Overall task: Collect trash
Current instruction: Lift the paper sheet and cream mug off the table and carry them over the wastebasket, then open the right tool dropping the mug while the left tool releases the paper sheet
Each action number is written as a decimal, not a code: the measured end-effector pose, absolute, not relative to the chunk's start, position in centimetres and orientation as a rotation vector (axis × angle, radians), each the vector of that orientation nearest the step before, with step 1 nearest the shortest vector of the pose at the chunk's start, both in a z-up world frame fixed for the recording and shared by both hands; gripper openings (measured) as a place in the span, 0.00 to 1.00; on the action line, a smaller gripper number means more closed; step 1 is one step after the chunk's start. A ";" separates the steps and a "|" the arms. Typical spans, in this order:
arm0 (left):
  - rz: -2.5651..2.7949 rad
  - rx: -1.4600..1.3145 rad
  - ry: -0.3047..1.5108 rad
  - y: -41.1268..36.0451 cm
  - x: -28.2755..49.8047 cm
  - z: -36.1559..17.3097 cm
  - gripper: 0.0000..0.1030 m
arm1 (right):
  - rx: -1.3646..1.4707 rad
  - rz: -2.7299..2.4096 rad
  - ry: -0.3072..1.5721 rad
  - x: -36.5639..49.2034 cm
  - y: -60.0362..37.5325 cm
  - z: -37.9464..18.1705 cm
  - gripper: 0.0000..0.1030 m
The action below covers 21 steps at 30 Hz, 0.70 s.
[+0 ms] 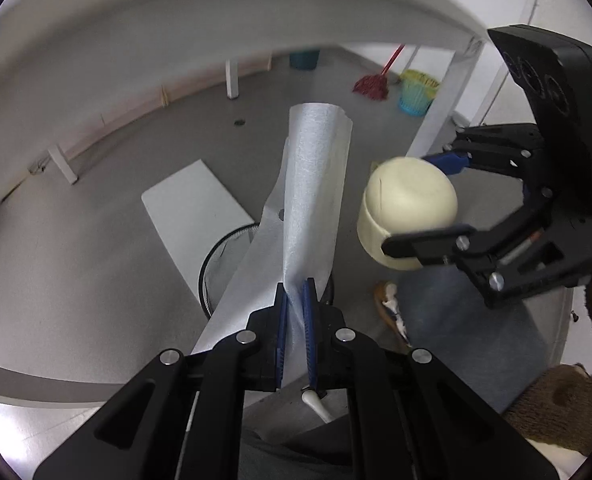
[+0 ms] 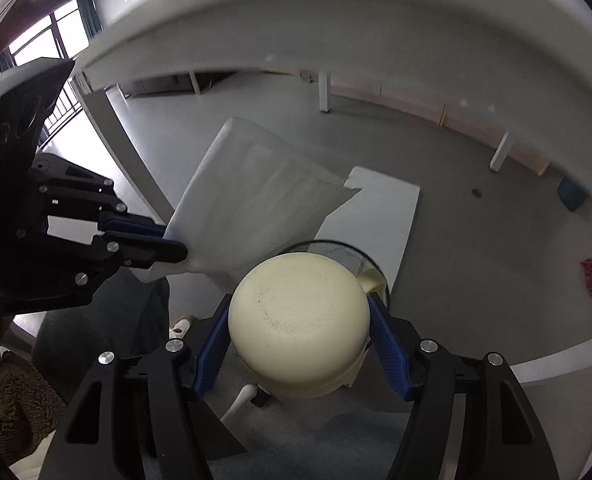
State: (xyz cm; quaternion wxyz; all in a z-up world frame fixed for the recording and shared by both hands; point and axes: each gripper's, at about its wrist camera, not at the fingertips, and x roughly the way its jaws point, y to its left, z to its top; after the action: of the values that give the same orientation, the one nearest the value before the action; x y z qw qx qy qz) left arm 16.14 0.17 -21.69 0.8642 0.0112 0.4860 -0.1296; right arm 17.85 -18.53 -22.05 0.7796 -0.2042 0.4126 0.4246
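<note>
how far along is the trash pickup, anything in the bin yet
Nothing visibly binned yet. In hand: the left hand-held gripper pinches a white paper sheet, the right hand-held gripper clamps a cream cup, both above the black mesh bin. Left: releasing both into it.

Matt cream cup (image 2: 298, 322), white textured paper sheet (image 1: 316, 184), black wire-mesh bin (image 1: 226, 256), smooth grey floor (image 1: 96, 248)

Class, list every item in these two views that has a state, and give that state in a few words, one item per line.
left tongs: shut on the white sheet, held in the air.
white sheet: pinched at one edge, hanging free above the bin.
right tongs: shut on the cream cup.
cream cup: gripped by its sides, base toward the right wrist camera.
black mesh bin: upright on the floor, open-topped, contents not visible.
</note>
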 end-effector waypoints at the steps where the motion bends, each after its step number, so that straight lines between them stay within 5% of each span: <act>1: -0.271 0.021 1.031 0.3 16.8 -22.4 0.09 | -0.437 0.926 0.910 18.4 -18.2 -22.9 0.66; 20: -0.302 0.172 1.197 -0.1 24.6 -34.2 0.12 | -0.370 0.948 1.082 26.9 -14.1 -35.4 0.66; 21: -0.304 0.185 1.198 0.0 24.6 -34.6 0.29 | -0.391 0.934 1.081 26.9 -13.8 -35.7 0.67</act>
State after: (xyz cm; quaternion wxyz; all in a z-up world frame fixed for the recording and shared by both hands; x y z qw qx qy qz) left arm 24.65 -0.01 -34.63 0.8112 0.0865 0.5606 -0.1421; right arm 26.93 -13.80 -35.70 0.7381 -0.1779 0.4925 0.4254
